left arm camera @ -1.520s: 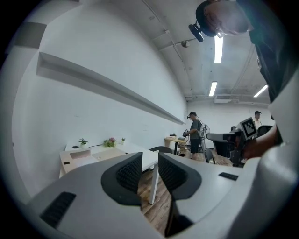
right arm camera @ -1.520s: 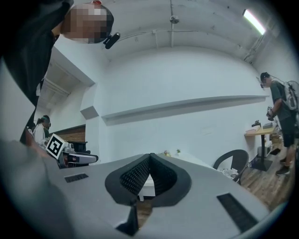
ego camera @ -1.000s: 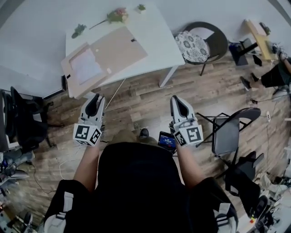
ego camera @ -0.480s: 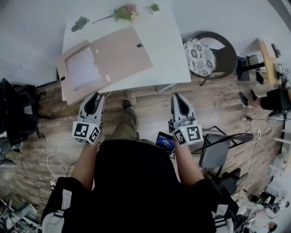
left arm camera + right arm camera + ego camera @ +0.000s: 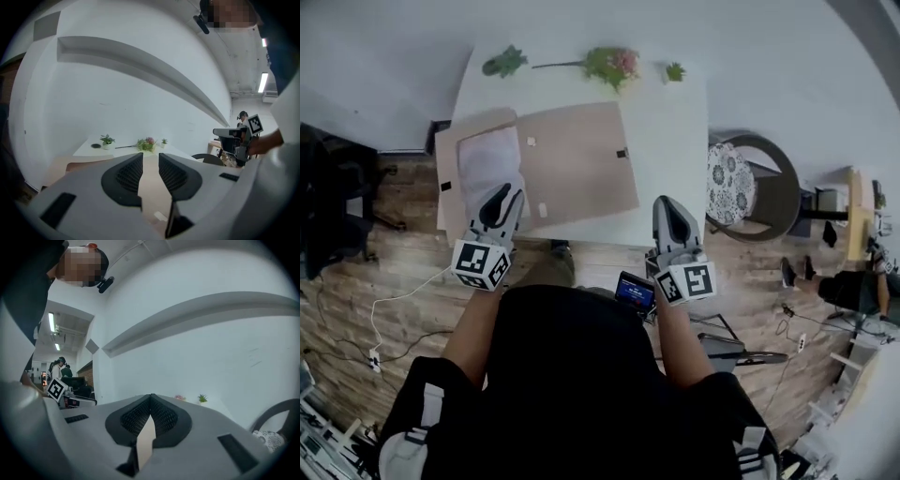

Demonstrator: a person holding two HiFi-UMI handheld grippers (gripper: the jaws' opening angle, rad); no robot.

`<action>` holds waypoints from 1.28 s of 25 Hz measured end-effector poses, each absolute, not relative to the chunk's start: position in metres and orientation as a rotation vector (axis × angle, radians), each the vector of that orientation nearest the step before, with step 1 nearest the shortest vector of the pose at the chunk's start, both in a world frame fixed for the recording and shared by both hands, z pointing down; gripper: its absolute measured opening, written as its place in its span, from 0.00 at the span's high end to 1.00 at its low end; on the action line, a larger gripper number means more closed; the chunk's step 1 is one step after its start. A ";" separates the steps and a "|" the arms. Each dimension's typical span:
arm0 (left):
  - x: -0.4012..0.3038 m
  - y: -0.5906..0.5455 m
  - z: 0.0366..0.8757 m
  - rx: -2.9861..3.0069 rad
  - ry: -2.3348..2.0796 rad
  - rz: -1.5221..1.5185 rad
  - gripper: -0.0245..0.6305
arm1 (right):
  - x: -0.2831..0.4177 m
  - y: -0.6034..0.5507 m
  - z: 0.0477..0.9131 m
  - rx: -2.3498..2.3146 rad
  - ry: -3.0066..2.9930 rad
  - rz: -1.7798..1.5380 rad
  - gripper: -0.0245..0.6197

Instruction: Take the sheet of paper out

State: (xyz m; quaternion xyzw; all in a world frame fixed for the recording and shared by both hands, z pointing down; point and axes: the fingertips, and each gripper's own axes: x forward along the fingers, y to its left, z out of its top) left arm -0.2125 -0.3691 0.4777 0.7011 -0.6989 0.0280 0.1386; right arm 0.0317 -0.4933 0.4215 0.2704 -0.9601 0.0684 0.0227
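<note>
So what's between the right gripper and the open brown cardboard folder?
Only bare white table separates the right gripper from the folder; the head view shows it.

Wall: I see a plain white wall [image 5: 117, 108] ahead, with a long ledge [image 5: 140, 58] running across it high up.
Floor: wood planks [image 5: 384, 272] in mixed browns; a white cable [image 5: 403, 292] trails over them on my left.
Table: a white table [image 5: 675, 159] stands up by the wall.
Seating: a round dark chair [image 5: 778, 202] with a patterned cushion [image 5: 729, 183] sits just beside the table's right end.
Lower right: a dark folding frame [image 5: 741, 354] (mostly hidden, so I won't swear it's a chair).
Left edge: dark bulky furniture [image 5: 333, 206], too dim for me to tell.
Light: a ceiling strip lamp [image 5: 262, 82] glows in the space off to the side.
</note>
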 end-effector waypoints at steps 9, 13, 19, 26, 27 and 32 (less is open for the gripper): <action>-0.258 -0.401 0.521 1.793 -2.011 0.259 0.83 | -0.048 -0.550 0.430 0.614 -2.989 0.228 0.94; -0.272 -0.421 0.546 1.713 -1.979 0.369 0.83 | -0.073 -0.575 0.444 0.505 -2.980 0.266 0.94; -0.278 -0.438 0.596 1.560 -1.847 0.575 0.81 | -0.102 -0.606 0.470 0.354 -2.949 0.339 0.94; -0.290 -0.447 0.642 1.487 -1.725 0.768 0.81 | -0.118 -0.627 0.502 0.281 -2.904 0.382 0.94; -0.290 -0.447 0.647 1.483 -1.706 0.784 0.81 | -0.118 -0.631 0.506 0.283 -2.896 0.382 0.94; -0.288 -0.442 0.663 1.442 -1.656 0.841 0.81 | -0.114 -0.649 0.516 0.312 -2.877 0.404 0.94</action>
